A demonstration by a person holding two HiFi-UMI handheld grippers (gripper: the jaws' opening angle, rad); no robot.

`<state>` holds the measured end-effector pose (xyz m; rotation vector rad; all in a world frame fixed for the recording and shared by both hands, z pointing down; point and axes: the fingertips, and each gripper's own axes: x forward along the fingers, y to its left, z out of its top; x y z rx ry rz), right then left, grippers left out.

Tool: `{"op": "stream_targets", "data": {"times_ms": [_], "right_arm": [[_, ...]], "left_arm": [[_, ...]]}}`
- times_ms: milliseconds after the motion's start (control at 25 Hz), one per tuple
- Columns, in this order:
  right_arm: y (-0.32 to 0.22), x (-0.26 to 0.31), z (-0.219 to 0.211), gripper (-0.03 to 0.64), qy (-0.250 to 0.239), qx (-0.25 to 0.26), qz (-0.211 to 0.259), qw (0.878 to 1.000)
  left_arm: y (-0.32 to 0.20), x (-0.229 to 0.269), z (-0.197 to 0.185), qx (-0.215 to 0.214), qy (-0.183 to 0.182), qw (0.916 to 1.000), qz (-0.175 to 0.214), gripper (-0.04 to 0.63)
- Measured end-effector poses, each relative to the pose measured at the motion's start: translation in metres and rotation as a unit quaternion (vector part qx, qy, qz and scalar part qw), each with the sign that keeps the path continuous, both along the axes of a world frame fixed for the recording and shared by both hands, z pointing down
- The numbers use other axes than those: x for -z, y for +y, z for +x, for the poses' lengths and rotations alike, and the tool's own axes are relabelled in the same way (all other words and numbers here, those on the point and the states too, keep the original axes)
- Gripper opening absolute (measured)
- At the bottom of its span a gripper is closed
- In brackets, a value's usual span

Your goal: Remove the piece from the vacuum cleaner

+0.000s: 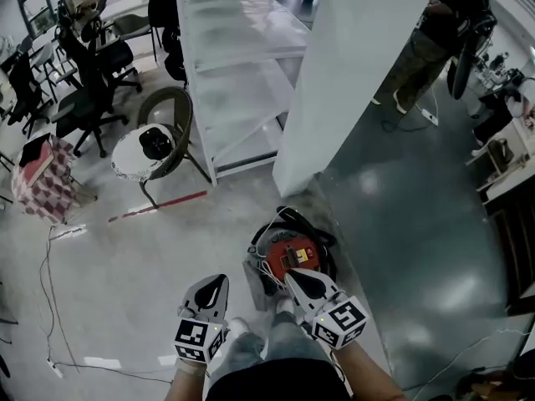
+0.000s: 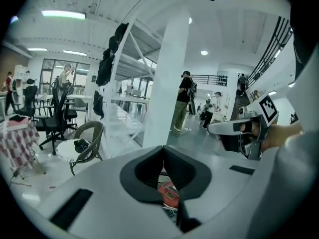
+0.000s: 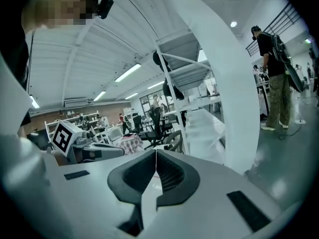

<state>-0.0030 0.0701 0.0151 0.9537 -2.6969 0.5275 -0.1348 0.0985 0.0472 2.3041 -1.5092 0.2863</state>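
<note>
Below, the vacuum (image 1: pixel 292 254) sits by the pillar (image 1: pixel 351 73), open floor (image 1: pixel 142 266) to its left; left gripper (image 1: pixel 216 284) and right gripper (image 1: pixel 294 278) are clenched, empty.

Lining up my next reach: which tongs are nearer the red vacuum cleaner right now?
Right. In the head view the right tongs overlap the near edge of the vacuum cleaner, tips pointing at it. The left tongs sit off to its left, over bare floor.

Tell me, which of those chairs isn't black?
The tan round-backed chair beside the white shelving; the office chairs left of it are black.
</note>
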Motion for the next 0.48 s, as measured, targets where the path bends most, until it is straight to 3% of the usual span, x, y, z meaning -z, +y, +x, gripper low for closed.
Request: {"op": "stream_targets", "data": {"times_ms": [320, 480], "right_arm": [[-0.012, 0.067, -0.016, 0.031, -0.014, 0.027, 0.06, 0.998], [-0.017, 0.083, -0.022, 0.031, -0.018, 0.037, 0.069, 0.997]], "left_arm": [[-0.011, 0.068, -0.01, 0.015, -0.002, 0.998, 0.061, 0.02], [-0.019, 0.086, -0.012, 0.022, -0.002, 0.9972, 0.071, 0.02]]}}
